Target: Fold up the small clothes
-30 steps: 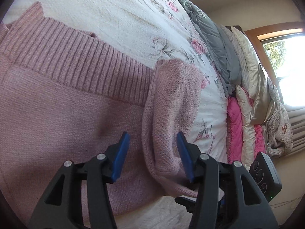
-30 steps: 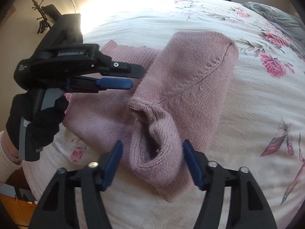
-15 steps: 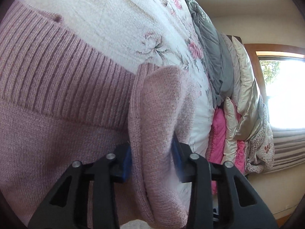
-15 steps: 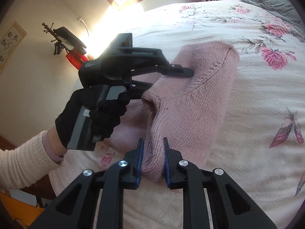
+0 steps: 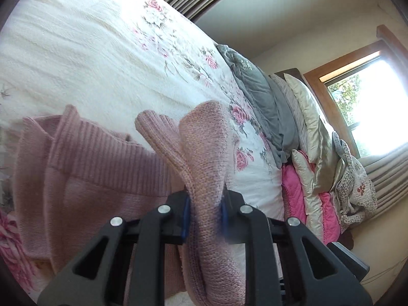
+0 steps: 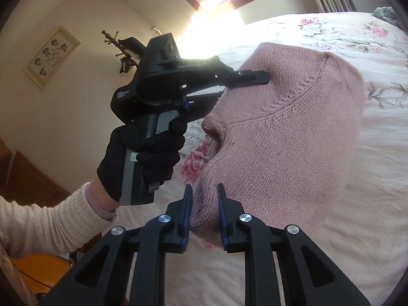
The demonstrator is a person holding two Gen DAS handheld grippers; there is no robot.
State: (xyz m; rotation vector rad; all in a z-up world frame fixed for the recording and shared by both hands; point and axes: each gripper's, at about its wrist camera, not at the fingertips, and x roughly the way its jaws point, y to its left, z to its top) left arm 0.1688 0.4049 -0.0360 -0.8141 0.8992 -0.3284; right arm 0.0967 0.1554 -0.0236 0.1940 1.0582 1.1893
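Observation:
A pink knitted sweater (image 5: 97,173) lies partly on the floral bedspread (image 5: 89,51). My left gripper (image 5: 204,204) is shut on a folded edge of it, which rises up between the blue pads. In the right wrist view the sweater (image 6: 288,140) hangs lifted off the bed in a broad fold. My right gripper (image 6: 204,204) is shut on its lower knitted edge. The left gripper (image 6: 239,81), held by a black-gloved hand (image 6: 153,158), pinches the sweater's upper left edge there.
A grey garment (image 5: 265,102), cream and pink pillows (image 5: 306,178) and a patterned quilt (image 5: 354,193) are piled along the bed's far side below a bright window (image 5: 377,107). A wall picture (image 6: 52,56) and wooden furniture (image 6: 30,186) stand beside the bed.
Both grippers went from open around the sweater's edge to shut on it, then lifted the fold up off the bedspread.

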